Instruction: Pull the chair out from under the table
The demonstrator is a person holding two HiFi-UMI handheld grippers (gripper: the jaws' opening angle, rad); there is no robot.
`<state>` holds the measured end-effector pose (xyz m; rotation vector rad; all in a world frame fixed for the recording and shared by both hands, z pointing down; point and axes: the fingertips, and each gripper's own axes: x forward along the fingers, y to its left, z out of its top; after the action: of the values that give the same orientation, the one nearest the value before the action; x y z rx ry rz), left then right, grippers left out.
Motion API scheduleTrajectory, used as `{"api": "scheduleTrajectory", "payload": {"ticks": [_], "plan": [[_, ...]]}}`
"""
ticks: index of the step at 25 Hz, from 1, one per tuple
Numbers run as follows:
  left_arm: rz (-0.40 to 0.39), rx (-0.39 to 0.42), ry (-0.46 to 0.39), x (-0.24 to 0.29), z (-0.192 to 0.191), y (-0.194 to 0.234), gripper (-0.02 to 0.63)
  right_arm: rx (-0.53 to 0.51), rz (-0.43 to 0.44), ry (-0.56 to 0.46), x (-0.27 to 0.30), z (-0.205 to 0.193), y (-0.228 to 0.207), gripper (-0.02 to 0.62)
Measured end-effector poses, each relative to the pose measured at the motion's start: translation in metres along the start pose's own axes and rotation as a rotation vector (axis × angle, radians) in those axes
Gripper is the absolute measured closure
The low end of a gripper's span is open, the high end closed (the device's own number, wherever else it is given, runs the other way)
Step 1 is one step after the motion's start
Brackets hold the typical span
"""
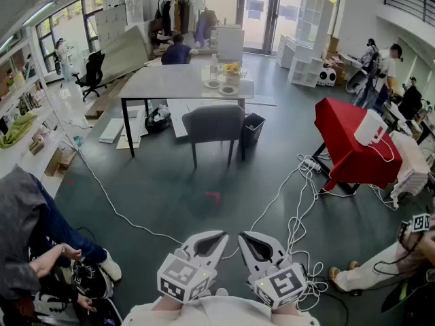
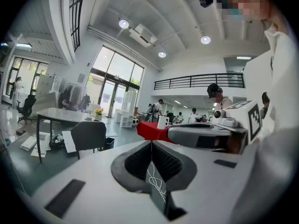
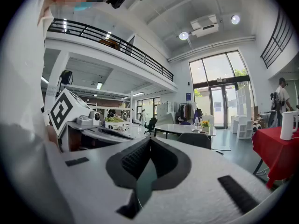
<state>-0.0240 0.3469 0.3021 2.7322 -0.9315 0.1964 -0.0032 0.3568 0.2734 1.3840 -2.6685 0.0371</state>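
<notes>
While the grey chair (image 1: 213, 124) sits tucked under the counter (image 1: 163, 81), well away, we hold the left gripper (image 1: 215, 239) and right gripper (image 1: 248, 240) with jaws shut, empty; floor cables (image 1: 295, 231) could snag our approach.

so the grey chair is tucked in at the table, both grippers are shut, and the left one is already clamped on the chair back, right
No, the left gripper is shut on nothing, well short of the chair, with floor between them in the head view. The chair is tucked in at the table and the right gripper is shut too.
</notes>
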Motion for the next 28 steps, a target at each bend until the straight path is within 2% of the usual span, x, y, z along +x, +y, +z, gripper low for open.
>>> {"api": "scheduleTrajectory", "payload": {"ticks": [9, 15, 19, 28], "plan": [[0.018, -0.014, -0.003, -0.005, 0.005, 0.005, 0.589, -0.012, 0.011, 0.014, 0.004, 0.001, 0.005, 0.592], [-0.003, -0.03, -0.006, -0.007, 0.006, 0.005, 0.589, -0.032, -0.006, 0.003, 0.005, 0.004, 0.005, 0.592], [-0.007, -0.02, -0.007, -0.009, 0.007, 0.009, 0.589, 0.019, -0.05, -0.028, 0.01, 0.006, -0.001, 0.592], [-0.013, -0.028, 0.008, -0.009, -0.007, 0.035, 0.589, 0.057, -0.037, -0.022, 0.026, -0.01, 0.014, 0.592]]}}
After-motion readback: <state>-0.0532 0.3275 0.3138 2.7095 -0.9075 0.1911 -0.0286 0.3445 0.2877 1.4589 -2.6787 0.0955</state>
